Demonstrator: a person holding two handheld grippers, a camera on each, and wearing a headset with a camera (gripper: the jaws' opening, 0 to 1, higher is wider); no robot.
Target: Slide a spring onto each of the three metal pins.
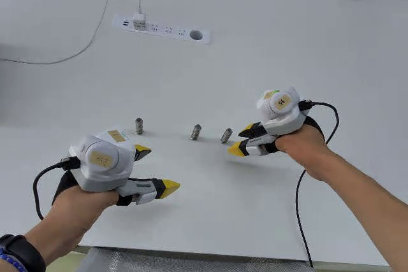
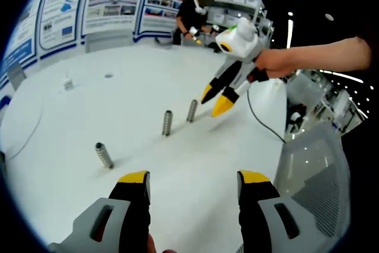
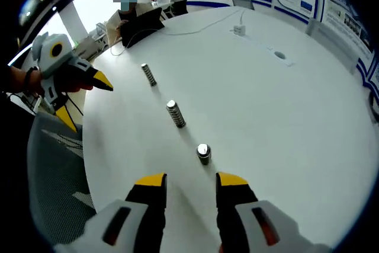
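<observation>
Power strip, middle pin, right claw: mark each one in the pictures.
power strip (image 1: 167, 29), head view, on its white top face.
middle pin (image 1: 196, 132), head view, midway up its coiled shaft.
right claw (image 1: 241, 139), head view, midway between its two yellow tips.

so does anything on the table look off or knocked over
Nothing stands out: the left pin, middle pin and right pin stand in a row, none fallen, each seemingly wearing a spring.
</observation>
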